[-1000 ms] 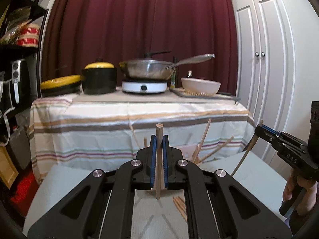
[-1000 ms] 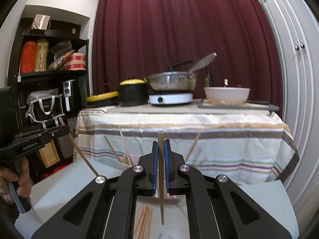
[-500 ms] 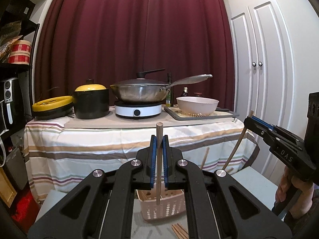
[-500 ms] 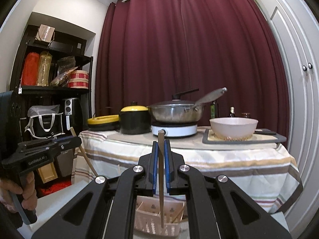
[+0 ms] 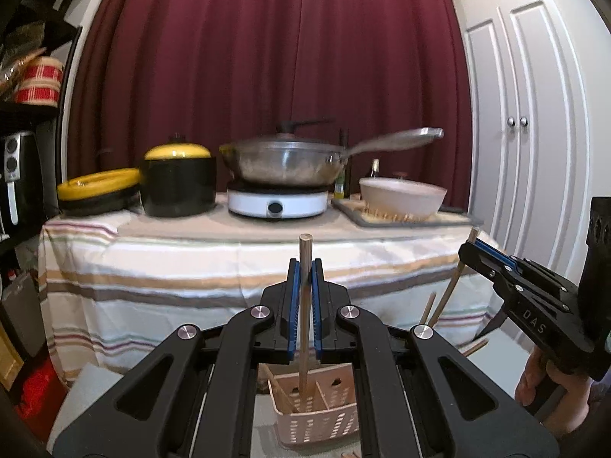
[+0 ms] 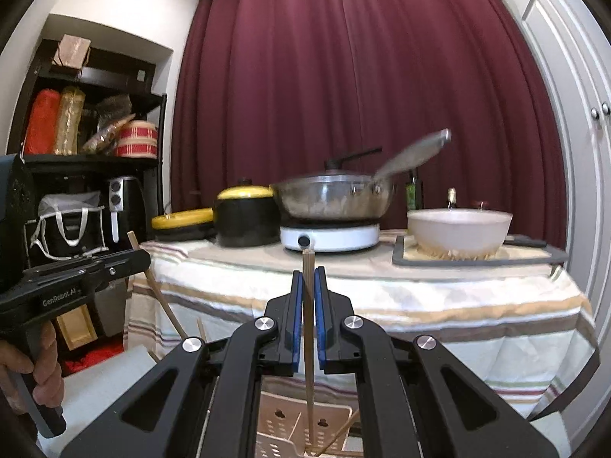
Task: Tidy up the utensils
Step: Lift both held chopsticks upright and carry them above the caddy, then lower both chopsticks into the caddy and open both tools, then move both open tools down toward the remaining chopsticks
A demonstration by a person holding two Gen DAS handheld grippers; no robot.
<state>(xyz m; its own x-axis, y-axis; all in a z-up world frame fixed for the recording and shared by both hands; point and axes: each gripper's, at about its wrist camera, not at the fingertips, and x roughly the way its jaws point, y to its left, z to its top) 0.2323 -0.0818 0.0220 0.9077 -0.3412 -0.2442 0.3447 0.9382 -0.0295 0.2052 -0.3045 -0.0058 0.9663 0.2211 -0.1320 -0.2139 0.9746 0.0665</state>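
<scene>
Both tools, left tool [image 5: 304,301] and right tool [image 6: 308,316], are each clenching a chopstick [image 5: 304,316] upright above the pink basket [image 5: 324,416], needing straight lowering into a compartment.

Both grippers have travelled forward and risen slightly, carrying their chopsticks away from the loose sticks on the counter. The left gripper [image 5: 304,305] now holds its chopstick [image 5: 304,328] above the pink basket [image 5: 317,416], and the right gripper [image 6: 307,316] holds its chopstick [image 6: 308,336] above the same basket [image 6: 282,427]. The loose sticks have dropped almost out of both views.
</scene>
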